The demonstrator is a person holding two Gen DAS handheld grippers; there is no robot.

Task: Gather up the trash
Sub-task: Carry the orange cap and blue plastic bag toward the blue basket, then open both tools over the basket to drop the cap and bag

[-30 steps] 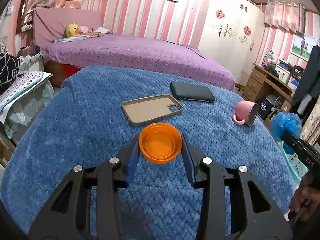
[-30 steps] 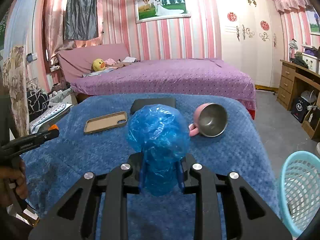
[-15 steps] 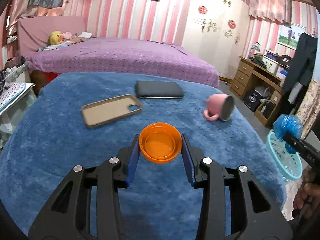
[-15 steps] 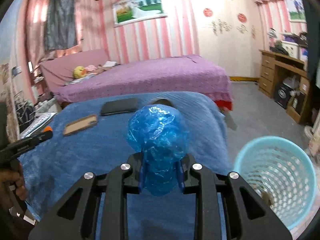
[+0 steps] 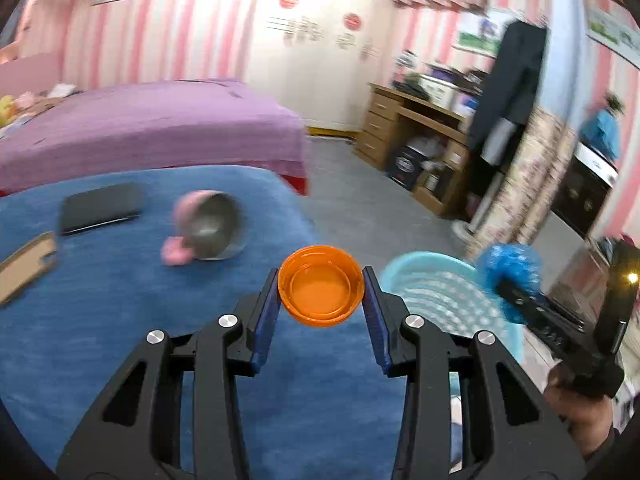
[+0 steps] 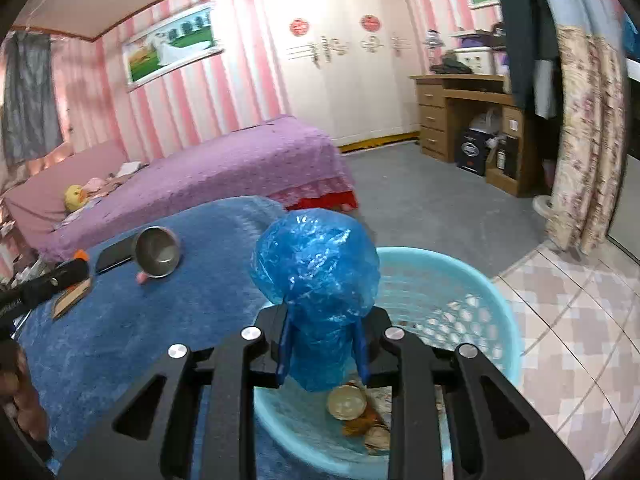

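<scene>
Left gripper point(image 5: 321, 292): jaws clamped on an orange cap point(image 5: 321, 285). Cap sits between the two blue pads at their forward ends, open side up, its rim pressed by a pad on each side. About half of the cap projects past the fingertips. Cap is held in the air, above the edge of the blue blanket point(image 5: 100, 320), with the basket point(image 5: 436, 292) just to its right in the left wrist view.

Right gripper point(image 6: 321, 344): jaws closed on a crumpled blue bag point(image 6: 314, 280). The narrow lower part of the bag is pinched between the pads; the bulging upper part swells out beyond the fingertips and is wider than the gap. Bag hangs over the near rim of the basket point(image 6: 492, 304), not touching it as far as can be seen.

Basket: light blue, perforated wall, stands on the floor just beside the blanket-covered surface. Some scraps lie in its bottom, among them a pale round piece point(image 6: 346, 402); what they are cannot be told.

On the blanket, well apart from both grippers: pink mug point(image 5: 204, 232) lying on its side, steel inside facing the camera; dark phone point(image 5: 100, 208) beyond it; tan case point(image 5: 24, 268) at the left edge. Left view is motion-blurred.
</scene>
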